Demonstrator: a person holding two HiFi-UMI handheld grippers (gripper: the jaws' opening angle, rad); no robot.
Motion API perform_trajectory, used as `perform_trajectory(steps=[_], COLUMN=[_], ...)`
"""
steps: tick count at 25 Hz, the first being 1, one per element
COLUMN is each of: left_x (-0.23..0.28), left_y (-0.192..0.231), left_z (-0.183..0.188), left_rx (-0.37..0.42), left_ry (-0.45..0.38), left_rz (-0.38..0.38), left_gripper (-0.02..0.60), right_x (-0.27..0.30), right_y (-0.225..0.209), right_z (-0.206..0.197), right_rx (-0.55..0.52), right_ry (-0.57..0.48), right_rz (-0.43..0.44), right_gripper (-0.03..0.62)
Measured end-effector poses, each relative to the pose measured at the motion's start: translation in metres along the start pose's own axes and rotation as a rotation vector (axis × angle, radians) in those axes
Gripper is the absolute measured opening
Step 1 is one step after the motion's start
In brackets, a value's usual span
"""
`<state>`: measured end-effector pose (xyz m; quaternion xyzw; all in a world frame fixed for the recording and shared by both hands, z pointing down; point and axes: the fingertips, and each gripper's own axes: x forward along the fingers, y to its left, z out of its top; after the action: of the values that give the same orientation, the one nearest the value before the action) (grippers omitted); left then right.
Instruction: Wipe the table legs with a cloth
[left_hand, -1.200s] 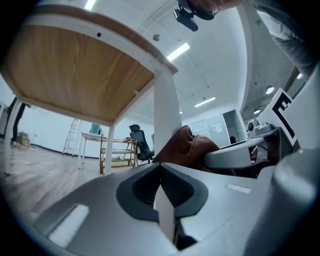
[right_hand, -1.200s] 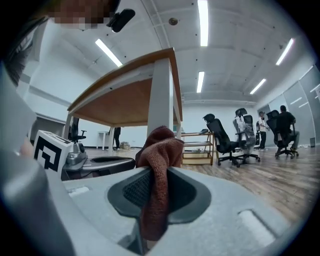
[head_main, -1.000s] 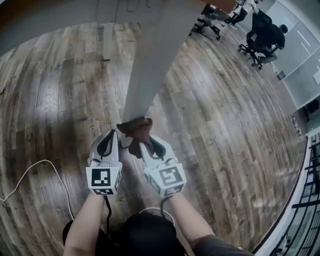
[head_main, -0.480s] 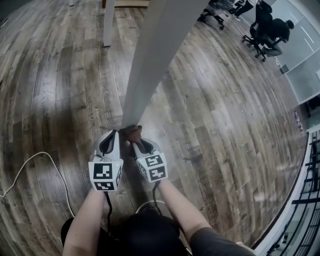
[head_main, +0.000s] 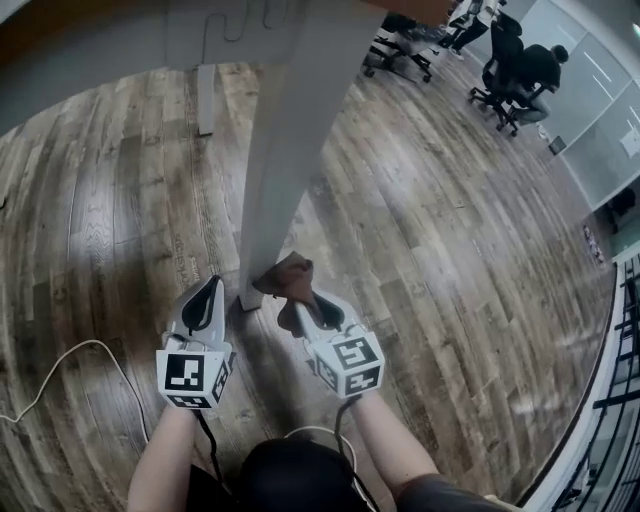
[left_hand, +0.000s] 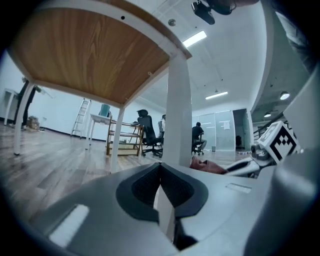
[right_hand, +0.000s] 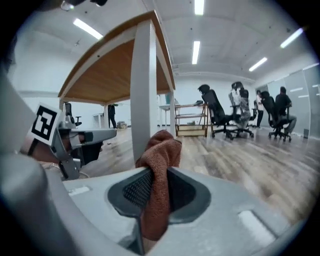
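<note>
Right gripper (head_main: 308, 302) low beside the white table leg (head_main: 285, 150), upright long axis rising just ahead of the jaws. Clenched on a brown terry cloth (head_main: 290, 277), bunched end seemingly touching the leg near its foot. Left gripper (head_main: 208, 290) closed, empty, across the foot, less handy.

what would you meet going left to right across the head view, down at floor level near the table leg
thin white cable on the wooden floor → left gripper → white table leg → brown cloth → right gripper
</note>
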<state>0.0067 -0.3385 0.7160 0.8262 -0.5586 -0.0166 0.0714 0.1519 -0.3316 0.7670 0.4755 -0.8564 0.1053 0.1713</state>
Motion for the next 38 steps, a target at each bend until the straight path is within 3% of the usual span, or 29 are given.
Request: perform_trajectory(steps=[7, 11, 14, 17, 22, 29, 32, 38], left_x=[0.017, 0.017, 0.016, 0.017, 0.023, 0.021, 0.016, 0.010], left_y=[0.005, -0.016, -0.028, -0.027, -0.013, 0.018, 0.026, 0.052], left_z=[0.113, 0.175, 0.198, 0.198, 0.175, 0.088, 0.054, -0.015], left_rx=[0.063, 0.212, 0.290, 0.273, 0.218, 0.112, 0.101, -0.003], left_ry=[-0.124, -0.234, -0.289, -0.275, -0.211, -0.138, -0.093, 0.016], left_rz=[-0.001, -0.014, -0.019, -0.005, 0.008, 0.024, 0.026, 0.128], left_gripper=[0.020, 0.020, 0.020, 0.020, 0.020, 0.020, 0.020, 0.020], right_x=[-0.039, -0.059, -0.077, -0.086, -0.069, -0.021, -0.005, 0.033], right_y=[-0.042, -0.035, -0.021, -0.010, -0.007, -0.014, -0.012, -0.011], right_z=[0.188, 0.272, 0.325, 0.345, 0.310, 0.196, 0.151, 0.057], right_rx=[-0.100, -0.140, -0.188, -0.233, -0.238, -0.144, -0.104, -0.037], right_ry=[-0.286, -0.430, -0.543, -0.582, -0.506, -0.332, -0.272, -0.111], right_rz=[-0.066, -0.047, -0.015, -0.001, 0.001, 0.016, 0.025, 0.017], right_gripper=[0.066, 0.066, 0.066, 0.066, 0.066, 0.066, 0.066, 0.066])
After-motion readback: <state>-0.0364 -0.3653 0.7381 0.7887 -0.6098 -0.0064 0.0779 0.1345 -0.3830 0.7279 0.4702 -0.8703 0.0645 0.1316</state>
